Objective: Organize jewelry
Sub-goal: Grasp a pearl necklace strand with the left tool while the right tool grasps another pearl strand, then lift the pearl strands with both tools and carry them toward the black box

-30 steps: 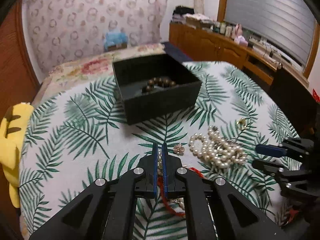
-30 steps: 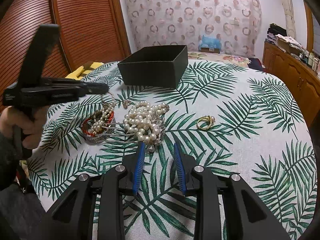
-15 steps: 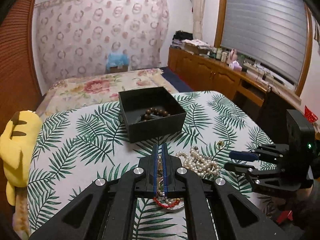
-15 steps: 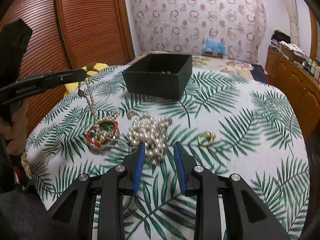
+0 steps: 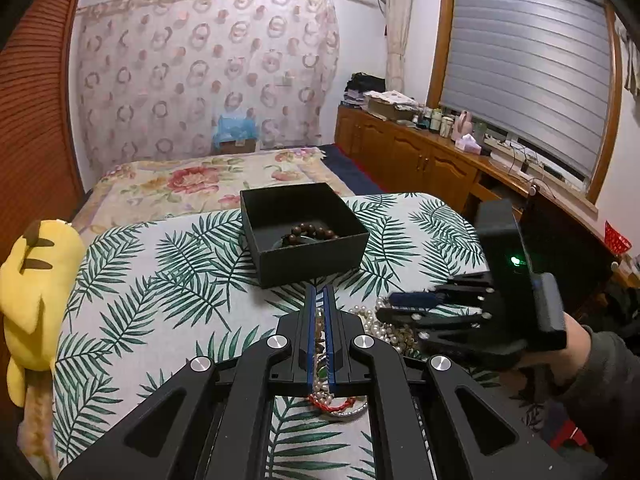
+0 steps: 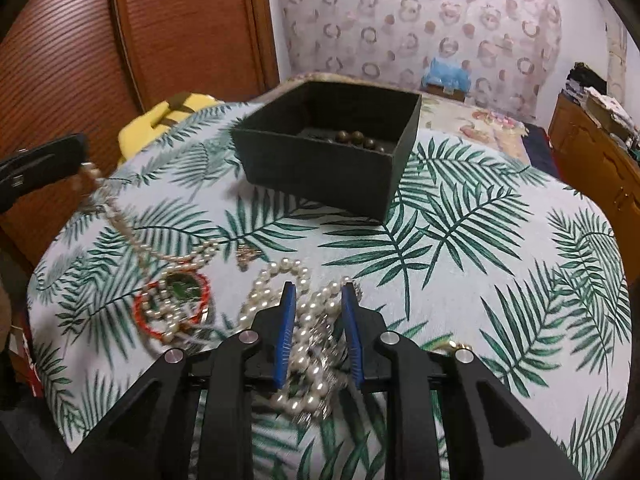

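Note:
My left gripper (image 5: 319,290) is shut on a thin pearl strand (image 5: 319,320), held up above the leaf-print table. In the right wrist view the strand (image 6: 120,220) hangs from the left gripper (image 6: 80,152) down to a red cord bracelet (image 6: 172,304). My right gripper (image 6: 317,292) is low over the heap of big pearls (image 6: 280,270). Its jaws are closing with pearls between them, and the pads are not pressing. A black box (image 6: 316,172) at the far side holds a brown bead bracelet (image 6: 358,138).
A gold ring (image 6: 460,346) lies by the right gripper's right finger, and a small charm (image 6: 248,254) sits left of the pearls. A yellow plush toy (image 5: 28,280) rests at the table's left edge. Behind the table are a bed (image 5: 192,176) and a wooden cabinet (image 5: 420,160).
My left gripper has risen, drawing the thin strand up off the pile. My right gripper has moved forward over the big pearls, and its jaws have narrowed.

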A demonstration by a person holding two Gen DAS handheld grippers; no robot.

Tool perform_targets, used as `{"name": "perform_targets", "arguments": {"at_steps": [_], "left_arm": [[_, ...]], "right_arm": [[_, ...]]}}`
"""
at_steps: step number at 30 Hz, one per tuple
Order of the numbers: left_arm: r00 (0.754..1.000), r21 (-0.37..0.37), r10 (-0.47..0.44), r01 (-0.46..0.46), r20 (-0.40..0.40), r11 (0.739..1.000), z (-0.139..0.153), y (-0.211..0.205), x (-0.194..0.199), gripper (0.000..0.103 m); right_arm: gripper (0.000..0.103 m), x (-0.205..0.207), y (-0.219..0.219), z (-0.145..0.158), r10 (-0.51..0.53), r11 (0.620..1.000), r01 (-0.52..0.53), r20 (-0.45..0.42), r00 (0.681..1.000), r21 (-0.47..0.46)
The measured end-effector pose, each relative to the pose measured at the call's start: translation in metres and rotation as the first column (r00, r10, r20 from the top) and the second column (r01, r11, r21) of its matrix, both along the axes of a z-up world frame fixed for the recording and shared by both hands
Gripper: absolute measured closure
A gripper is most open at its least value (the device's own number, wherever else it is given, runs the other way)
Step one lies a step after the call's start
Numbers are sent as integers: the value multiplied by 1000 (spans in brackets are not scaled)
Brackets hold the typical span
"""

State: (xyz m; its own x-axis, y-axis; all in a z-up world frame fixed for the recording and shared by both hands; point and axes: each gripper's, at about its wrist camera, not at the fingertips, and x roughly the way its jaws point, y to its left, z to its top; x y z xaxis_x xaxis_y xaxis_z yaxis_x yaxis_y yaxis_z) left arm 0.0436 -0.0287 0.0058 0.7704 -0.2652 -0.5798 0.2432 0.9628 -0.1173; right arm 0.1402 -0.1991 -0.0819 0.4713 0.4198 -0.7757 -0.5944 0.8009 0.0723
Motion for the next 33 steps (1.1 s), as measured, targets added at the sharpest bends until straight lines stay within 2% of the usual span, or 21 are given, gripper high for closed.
{"name": "perform_targets", "arguments": {"at_steps": [4, 8, 21, 22, 24, 28, 33], "left_arm": [[1000, -4, -9, 9, 1, 1000, -1, -4, -2, 100], [1000, -6, -14, 14, 2, 1000, -2, -8, -4, 100], [1000, -5, -20, 20, 7, 1000, -3, -9, -6, 100], [1000, -4, -20, 20, 7, 1000, -3, -9, -6, 100], [1000, -6, -19, 19, 9, 1000, -3, -9, -6, 100], [1000, -9, -18, 18, 19, 1000, 0, -10, -7, 100], [999, -13, -19, 20, 41, 1000, 11, -9, -7, 100]], "right_arm": [[77, 3, 13, -2, 33, 995, -32, 17, 999, -90], [79, 5, 14, -2, 23, 991, -20, 16, 1000, -131], [78, 2, -2, -8, -37, 994, 36, -5, 999, -100], [79, 2, -2, -8, -36, 995, 35, -7, 999, -98], [89, 1, -1, -7, -28, 995, 26, -11, 1000, -92], [92, -2, -4, -1, -26, 996, 26, 9, 1000, -83], [92, -6, -10, 22, -21, 999, 23, 56, 998, -35]]}}
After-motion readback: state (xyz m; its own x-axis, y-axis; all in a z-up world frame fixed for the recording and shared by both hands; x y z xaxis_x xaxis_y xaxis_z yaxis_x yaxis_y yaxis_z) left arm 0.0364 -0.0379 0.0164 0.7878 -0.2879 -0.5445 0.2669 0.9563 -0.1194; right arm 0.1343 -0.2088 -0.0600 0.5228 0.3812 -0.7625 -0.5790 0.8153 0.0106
